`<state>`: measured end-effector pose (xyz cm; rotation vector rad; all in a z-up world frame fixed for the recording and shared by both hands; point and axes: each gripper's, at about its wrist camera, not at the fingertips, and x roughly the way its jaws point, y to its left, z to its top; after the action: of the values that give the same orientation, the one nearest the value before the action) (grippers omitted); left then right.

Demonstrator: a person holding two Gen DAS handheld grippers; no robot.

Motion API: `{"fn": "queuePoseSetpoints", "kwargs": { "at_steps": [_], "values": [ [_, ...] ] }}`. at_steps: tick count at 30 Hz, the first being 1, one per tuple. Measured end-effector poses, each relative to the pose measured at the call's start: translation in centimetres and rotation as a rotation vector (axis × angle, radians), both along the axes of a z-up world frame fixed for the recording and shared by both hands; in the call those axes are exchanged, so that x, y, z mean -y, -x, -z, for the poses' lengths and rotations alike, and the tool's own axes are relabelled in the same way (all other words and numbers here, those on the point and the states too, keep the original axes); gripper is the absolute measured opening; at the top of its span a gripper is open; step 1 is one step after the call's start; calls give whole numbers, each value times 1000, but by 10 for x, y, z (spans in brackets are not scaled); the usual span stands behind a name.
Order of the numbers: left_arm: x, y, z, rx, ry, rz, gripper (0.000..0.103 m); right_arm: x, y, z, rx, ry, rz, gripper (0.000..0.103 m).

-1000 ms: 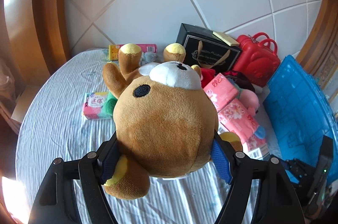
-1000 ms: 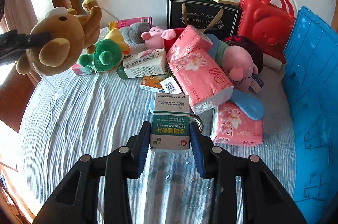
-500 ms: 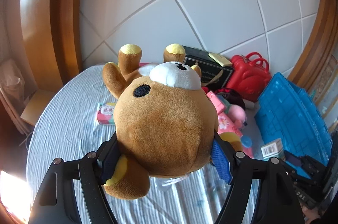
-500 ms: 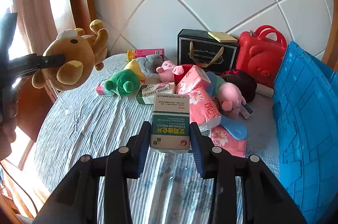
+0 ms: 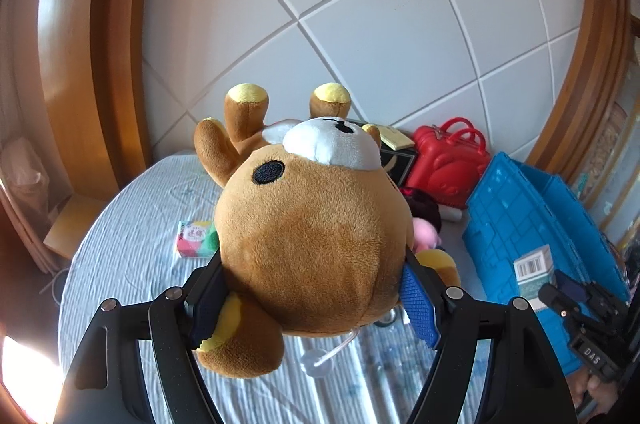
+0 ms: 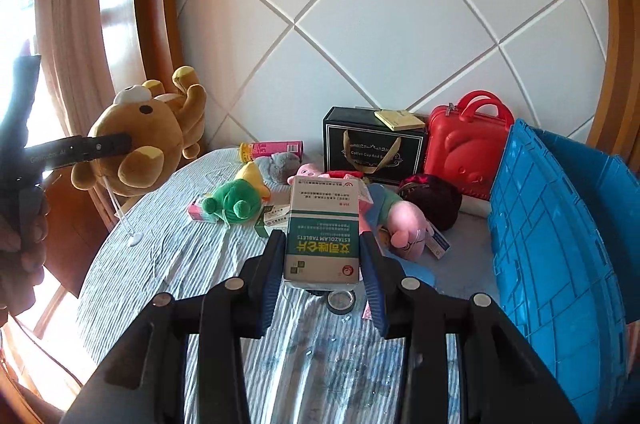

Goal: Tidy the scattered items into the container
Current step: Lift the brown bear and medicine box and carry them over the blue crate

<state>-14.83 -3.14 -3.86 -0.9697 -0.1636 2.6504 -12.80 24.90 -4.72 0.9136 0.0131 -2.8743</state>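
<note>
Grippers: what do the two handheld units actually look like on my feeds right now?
Both the left gripper and the right gripper are matte black linkage frames with round silver pivot pins, ending in fingers faced with blue ribbed pads. In the right wrist view, the left unit's side bar carries faint pale lettering, too small to read. No cables or sleeves show.

We count four plush toys, bear (image 6: 136, 139), frog (image 6: 232, 201), pig (image 6: 404, 224) and grey one (image 6: 278, 161), one blue crate (image 6: 560, 244), one red case (image 6: 466, 143), one black box (image 6: 372, 143)
</note>
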Motion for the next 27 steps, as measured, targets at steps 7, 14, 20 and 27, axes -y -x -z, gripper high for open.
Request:
{"fn": "queuePoseSetpoints", "kwargs": {
  "at_steps": [7,14,20,27],
  "values": [
    [-35,-4,-21,-42,18,29,76,-41,-10,-18,-43,17,43,36],
    [-80,-7,-37,-68,8,60,76,-82,-18,-32,-68,17,76,36],
    [-118,-14,-49,-84,-9,90,76,-115,-26,-47,-97,20,103,36],
    [-164,-22,-59,-101,0,149,76,-157,-43,-59,-123,39,165,36]
  ]
}}
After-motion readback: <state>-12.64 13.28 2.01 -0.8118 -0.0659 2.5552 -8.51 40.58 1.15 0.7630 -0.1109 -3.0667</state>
